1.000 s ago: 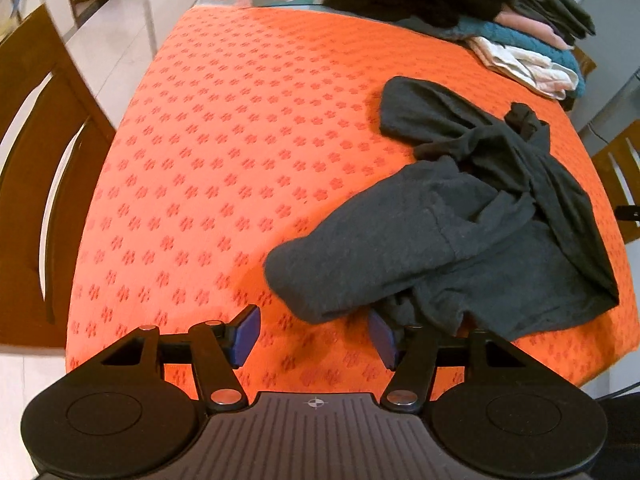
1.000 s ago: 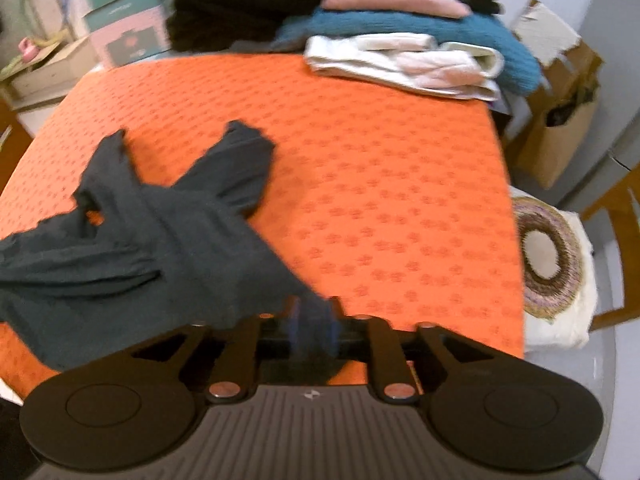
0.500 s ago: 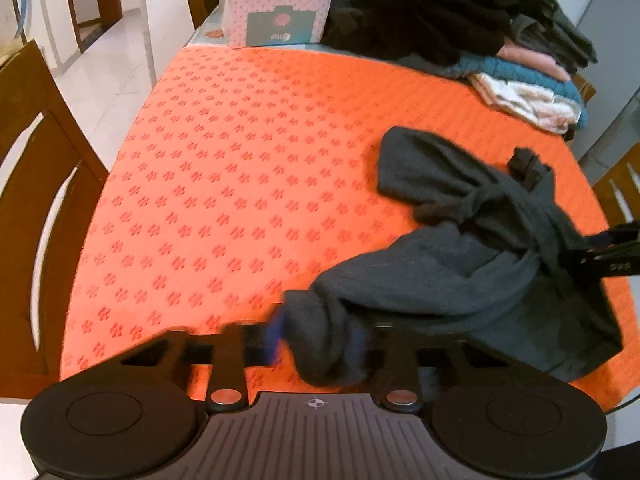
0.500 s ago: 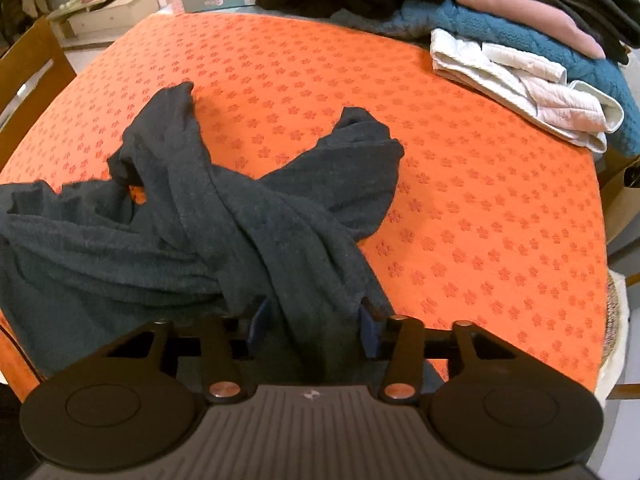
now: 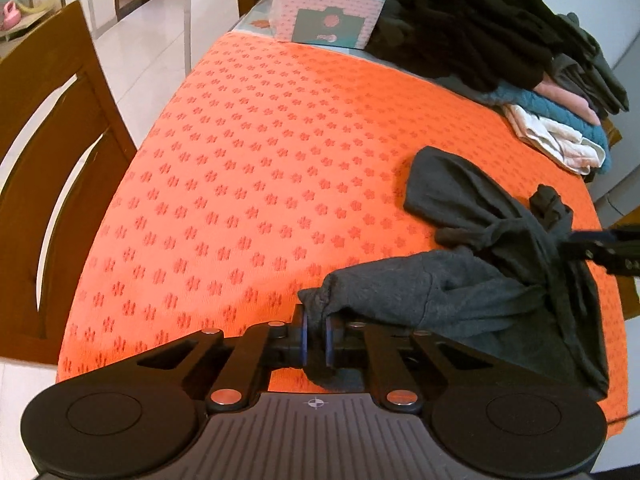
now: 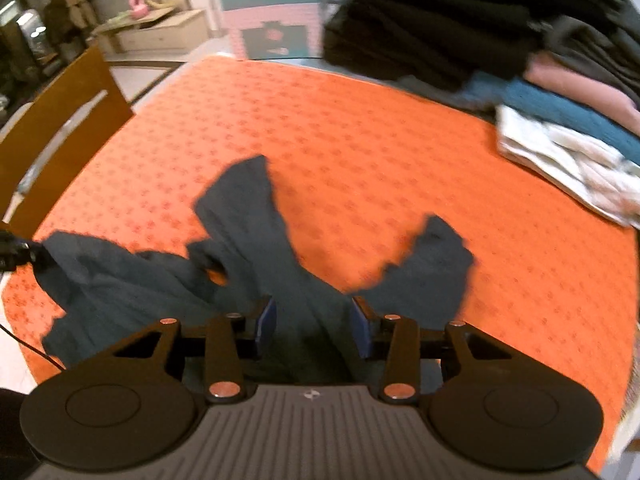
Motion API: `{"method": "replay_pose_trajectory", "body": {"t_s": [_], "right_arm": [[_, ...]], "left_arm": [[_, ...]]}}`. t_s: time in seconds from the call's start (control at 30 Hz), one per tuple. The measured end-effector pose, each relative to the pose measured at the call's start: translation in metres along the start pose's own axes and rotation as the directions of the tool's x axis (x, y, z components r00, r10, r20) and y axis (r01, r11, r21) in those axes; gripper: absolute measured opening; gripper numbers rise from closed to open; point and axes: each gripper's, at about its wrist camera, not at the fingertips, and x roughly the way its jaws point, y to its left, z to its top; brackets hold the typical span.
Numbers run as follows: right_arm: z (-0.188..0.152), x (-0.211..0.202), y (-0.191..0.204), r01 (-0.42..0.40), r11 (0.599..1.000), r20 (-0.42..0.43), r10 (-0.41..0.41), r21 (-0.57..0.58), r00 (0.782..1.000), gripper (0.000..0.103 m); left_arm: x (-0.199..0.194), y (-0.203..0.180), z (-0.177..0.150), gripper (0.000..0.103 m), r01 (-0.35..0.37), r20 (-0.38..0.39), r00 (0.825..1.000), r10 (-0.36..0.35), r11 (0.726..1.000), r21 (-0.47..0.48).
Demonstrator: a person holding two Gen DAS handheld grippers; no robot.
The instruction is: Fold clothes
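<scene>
In the left wrist view, the left gripper [image 5: 316, 334] is pinching a bunched cuff of the crumpled dark grey knit garment [image 5: 480, 280] between its blue pads, jaws nearly together. The garment is lying toward 3 o'clock on the orange cloth-covered table with a repeating flower pattern [image 5: 260, 168]. At 12 o'clock a pink-and-teal cardboard box [image 5: 328, 8] is sitting at the table's far edge; its print is too small and mirrored to read. At 1 o'clock a pile of folded clothes in black, teal, pink and white [image 5: 540, 80] is resting. A brown wooden chair [image 5: 48, 152] is standing at 9 o'clock. The right gripper's black tip [image 5: 608, 248] is showing at 3 o'clock, touching the garment.

In the right wrist view, blurred, the right gripper [image 6: 314, 326] is standing wide apart, with garment fabric [image 6: 256, 256] running between its blue pads untouched. The garment is spreading from 9 o'clock to centre. Box lettering [image 6: 272, 12] at 12 o'clock is illegible.
</scene>
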Motion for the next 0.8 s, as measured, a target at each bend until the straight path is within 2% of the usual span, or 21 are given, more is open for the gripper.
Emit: {"method": "replay_pose_trajectory", "body": {"t_s": [0.1, 0.17, 0.23, 0.3, 0.43, 0.6, 0.8], "right_arm": [[0.015, 0.015, 0.001, -0.032, 0.999, 0.006, 0.032, 0.026, 0.999, 0.043], [0.017, 0.021, 0.000, -0.036, 0.999, -0.006, 0.036, 0.037, 0.999, 0.031], [0.017, 0.025, 0.000, -0.035, 0.999, -0.015, 0.036, 0.040, 0.999, 0.014], [0.017, 0.029, 0.000, -0.035, 0.998, -0.025, 0.036, 0.044, 0.999, 0.006], [0.013, 0.019, -0.007, -0.003, 0.998, -0.007, 0.004, 0.061, 1.000, 0.004], [-0.008, -0.017, -0.039, 0.109, 0.986, 0.029, -0.113, 0.126, 0.993, 0.003], [-0.063, -0.078, -0.090, 0.261, 0.921, 0.029, -0.281, 0.290, 0.959, 0.003]], "left_arm": [[-0.004, 0.000, -0.005, 0.010, 0.000, 0.007, 1.000, 0.000, 1.000, -0.019], [-0.006, -0.001, -0.007, 0.010, 0.000, 0.014, 1.000, 0.000, 1.000, -0.031], [-0.007, -0.001, -0.008, 0.010, 0.000, 0.019, 1.000, 0.000, 0.999, -0.041], [-0.007, -0.001, -0.008, 0.010, 0.003, 0.019, 1.000, -0.002, 0.999, -0.045], [-0.005, 0.001, -0.007, 0.010, 0.009, 0.016, 1.000, -0.008, 0.999, -0.050], [-0.002, 0.003, -0.003, 0.010, 0.016, 0.015, 1.000, -0.016, 0.998, -0.056], [0.000, 0.009, 0.005, 0.010, 0.066, -0.003, 0.998, -0.067, 0.991, -0.120]]}}
